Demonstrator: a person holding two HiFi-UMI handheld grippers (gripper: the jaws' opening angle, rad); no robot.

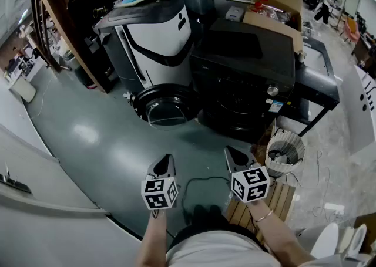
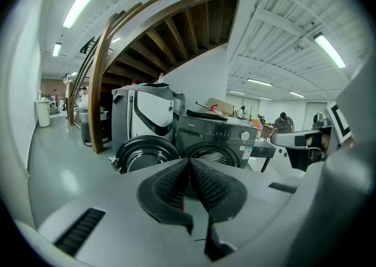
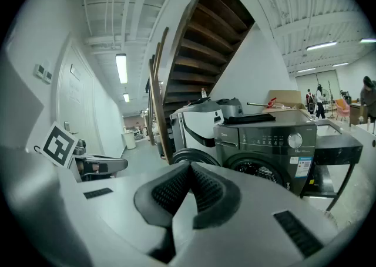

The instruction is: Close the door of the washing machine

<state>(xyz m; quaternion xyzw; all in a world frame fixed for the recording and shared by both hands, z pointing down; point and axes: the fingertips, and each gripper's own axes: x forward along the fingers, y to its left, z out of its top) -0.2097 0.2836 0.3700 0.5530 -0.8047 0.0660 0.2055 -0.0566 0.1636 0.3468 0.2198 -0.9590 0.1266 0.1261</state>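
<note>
A black front-loading washing machine (image 1: pixel 244 78) stands ahead of me on the floor, also in the left gripper view (image 2: pixel 218 138) and the right gripper view (image 3: pixel 267 142). Its round door (image 1: pixel 165 105) hangs wide open, swung out to the machine's left, with the glass bowl facing me (image 2: pixel 141 153). The drum opening (image 3: pixel 264 171) is uncovered. My left gripper (image 1: pixel 166 162) and right gripper (image 1: pixel 235 156) are held side by side in front of me, well short of the machine. Both are shut with nothing between the jaws.
A white and grey appliance (image 1: pixel 150 34) stands left of the washer, right behind the open door. A wooden stair stringer (image 1: pixel 64 22) rises at far left. A wire basket (image 1: pixel 285 149) and a wooden pallet (image 1: pixel 267 204) sit to my right. A black cable (image 1: pixel 202 186) lies on the floor near my feet.
</note>
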